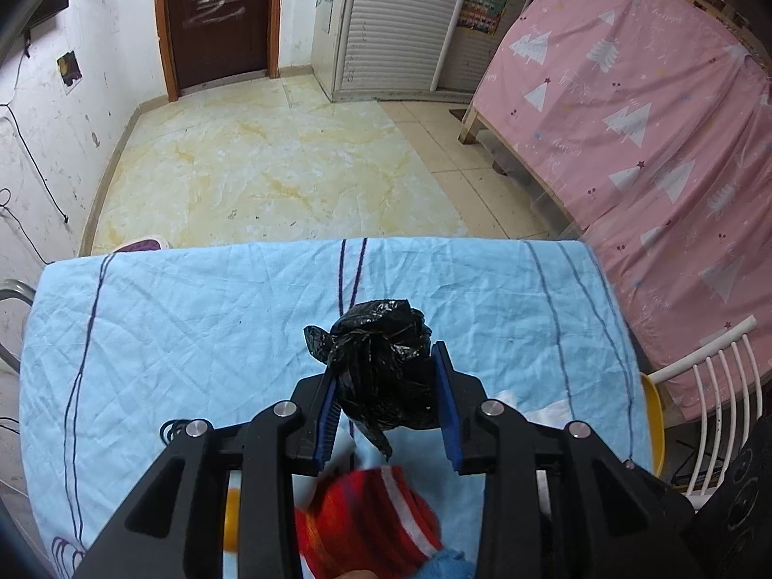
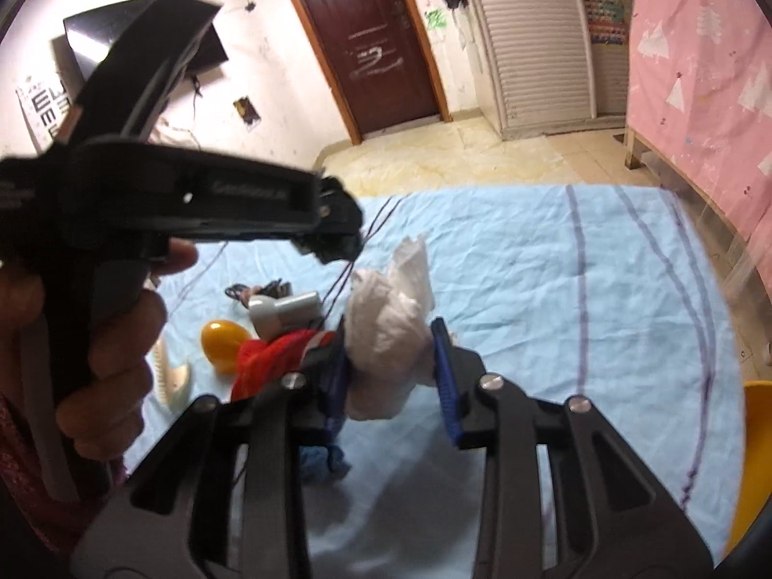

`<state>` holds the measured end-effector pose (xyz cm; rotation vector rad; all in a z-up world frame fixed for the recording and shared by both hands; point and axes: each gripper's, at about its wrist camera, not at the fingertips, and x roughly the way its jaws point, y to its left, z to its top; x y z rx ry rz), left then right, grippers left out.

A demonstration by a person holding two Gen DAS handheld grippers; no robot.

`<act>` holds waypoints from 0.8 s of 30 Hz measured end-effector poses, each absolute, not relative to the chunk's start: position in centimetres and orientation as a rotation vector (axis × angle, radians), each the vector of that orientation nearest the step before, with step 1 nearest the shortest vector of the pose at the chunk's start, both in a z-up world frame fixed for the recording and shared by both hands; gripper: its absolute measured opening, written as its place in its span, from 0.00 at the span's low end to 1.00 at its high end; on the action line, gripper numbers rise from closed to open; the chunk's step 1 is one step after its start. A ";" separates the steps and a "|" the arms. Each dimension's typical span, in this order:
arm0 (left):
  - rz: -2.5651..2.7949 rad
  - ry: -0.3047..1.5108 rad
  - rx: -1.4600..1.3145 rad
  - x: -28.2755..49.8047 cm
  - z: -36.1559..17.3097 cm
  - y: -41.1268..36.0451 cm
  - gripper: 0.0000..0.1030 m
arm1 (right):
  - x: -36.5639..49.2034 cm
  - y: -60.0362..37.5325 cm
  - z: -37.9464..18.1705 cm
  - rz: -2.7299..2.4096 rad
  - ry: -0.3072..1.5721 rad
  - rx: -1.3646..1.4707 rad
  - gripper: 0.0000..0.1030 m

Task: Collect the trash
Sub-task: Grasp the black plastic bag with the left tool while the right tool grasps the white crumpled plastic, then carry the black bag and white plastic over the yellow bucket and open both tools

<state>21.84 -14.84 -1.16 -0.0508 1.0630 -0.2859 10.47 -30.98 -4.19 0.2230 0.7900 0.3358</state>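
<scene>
Right up close, the left gripper [image 1: 386, 386] is clenched on a crumpled black plastic bag [image 1: 381, 362], its blue pads [image 1: 446, 405] pressing the bundle from both sides; the bag is held above a table covered with a light blue cloth [image 1: 193, 337]. Below the jaws, at about six o'clock in the left wrist view, lies a red and white striped sock [image 1: 371, 516], with something yellow [image 1: 231, 516] peeking out at seven o'clock, half hidden by the gripper's frame. Off at three o'clock a white chair back [image 1: 714, 386] stands beside the table, and a pink sheet printed with white trees [image 1: 651, 120] hangs over furniture behind it.

From the right wrist view, a hand [image 2: 116, 337] at nine o'clock grips the handle of the left tool. Moving across, a yellow egg-shaped thing [image 2: 224, 345], a grey and white cylinder [image 2: 284, 311] and red fabric [image 2: 270, 357] lie close together on the cloth. At the centre, the right gripper [image 2: 393, 376] grasps a wad of white tissue [image 2: 391, 328], which sticks up past the fingertips. A dark brown door [image 2: 371, 38] stands at twelve o'clock.
</scene>
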 end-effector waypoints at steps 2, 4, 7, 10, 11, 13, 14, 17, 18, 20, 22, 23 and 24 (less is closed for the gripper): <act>-0.291 1.050 -0.046 21.3 -0.5 -15.1 0.26 | 9.6 -32.1 -3.6 0.318 0.768 0.244 0.29; -0.298 1.038 -0.040 20.6 0.3 -15.5 0.26 | 8.7 -33.1 -3.2 0.301 0.751 0.257 0.29; -0.312 1.019 -0.023 19.3 1.4 -16.4 0.26 | 7.5 -34.7 -2.5 0.271 0.719 0.279 0.29; -0.327 1.002 -0.005 18.2 2.2 -17.4 0.26 | 6.0 -36.5 -1.8 0.239 0.682 0.301 0.29; -0.334 0.996 0.002 17.6 2.5 -17.9 0.26 | 5.8 -37.1 -1.7 0.227 0.673 0.305 0.29; -0.351 0.984 0.017 16.6 3.2 -19.0 0.26 | 5.3 -38.3 -1.4 0.199 0.654 0.310 0.30; -0.359 0.979 0.024 16.1 3.4 -19.6 0.26 | 4.9 -39.0 -1.3 0.183 0.643 0.315 0.30; -0.391 0.969 0.048 14.8 3.9 -21.6 0.26 | 3.6 -41.2 -1.4 0.141 0.621 0.339 0.30; -0.402 0.968 0.057 14.4 3.9 -22.3 0.26 | 3.3 -41.8 -1.4 0.128 0.616 0.345 0.30; -0.430 0.964 0.079 13.5 4.1 -23.9 0.26 | 2.3 -43.6 -1.6 0.089 0.605 0.364 0.30; -0.454 0.963 0.095 12.7 4.1 -25.5 0.26 | 1.5 -45.0 -1.9 0.057 0.600 0.381 0.30; -0.472 0.964 0.105 12.3 4.1 -26.5 0.26 | 1.1 -45.9 -2.1 0.038 0.598 0.391 0.30; -0.488 0.965 0.113 12.0 4.1 -27.2 0.26 | 0.7 -46.6 -2.4 0.020 0.597 0.398 0.30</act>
